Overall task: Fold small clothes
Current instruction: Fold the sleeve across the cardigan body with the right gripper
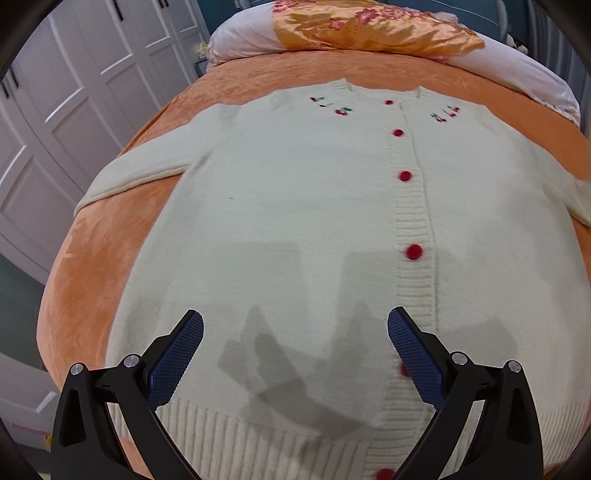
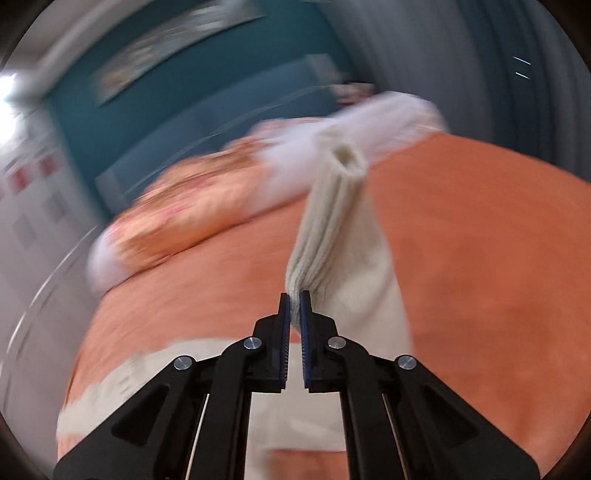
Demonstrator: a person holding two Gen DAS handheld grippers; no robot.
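Note:
A cream knit cardigan with red buttons and cherry embroidery lies flat, front up, on an orange bedspread. My left gripper is open and empty, hovering over the cardigan's lower part near the ribbed hem. Its left sleeve lies spread out to the side. In the right wrist view, my right gripper is shut on the ribbed cuff of the cardigan's sleeve and holds it lifted above the bedspread. That view is motion-blurred.
A pillow with an orange floral cover lies at the head of the bed. White wardrobe doors stand to the left of the bed. A teal wall is behind the bed.

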